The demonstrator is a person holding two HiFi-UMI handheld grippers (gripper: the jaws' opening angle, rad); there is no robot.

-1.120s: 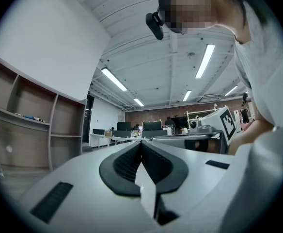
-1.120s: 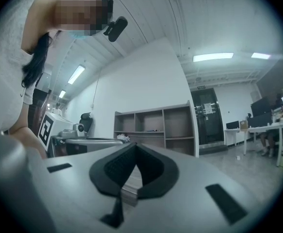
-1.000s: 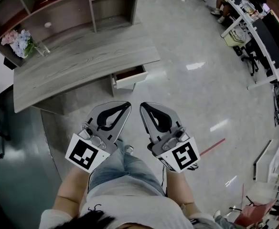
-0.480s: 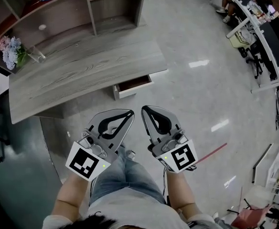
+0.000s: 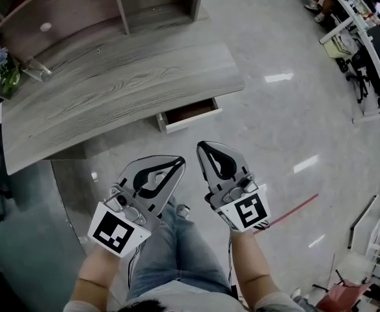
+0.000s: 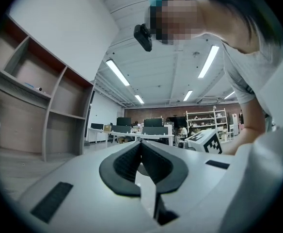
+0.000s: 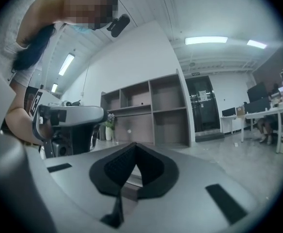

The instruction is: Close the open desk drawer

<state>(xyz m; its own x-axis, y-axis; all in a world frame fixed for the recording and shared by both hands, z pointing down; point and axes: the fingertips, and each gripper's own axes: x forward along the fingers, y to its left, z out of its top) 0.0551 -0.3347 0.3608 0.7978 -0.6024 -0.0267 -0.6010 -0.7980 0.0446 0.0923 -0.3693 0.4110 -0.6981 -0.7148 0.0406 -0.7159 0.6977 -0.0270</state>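
Your left claw and right claw each press ribbed black jaws together on nothing. Only the head view shows the open drawer, pale-fronted, at their 12 o'clock under the grey wood-grain table. The right gripper view shows open shelving.

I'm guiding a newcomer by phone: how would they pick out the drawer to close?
Find the long grey wood-grain desk in front of the open shelving. Under its near edge, towards the right end, a drawer juts out over the floor: pale front, dark reddish inside, the only thing sticking out.
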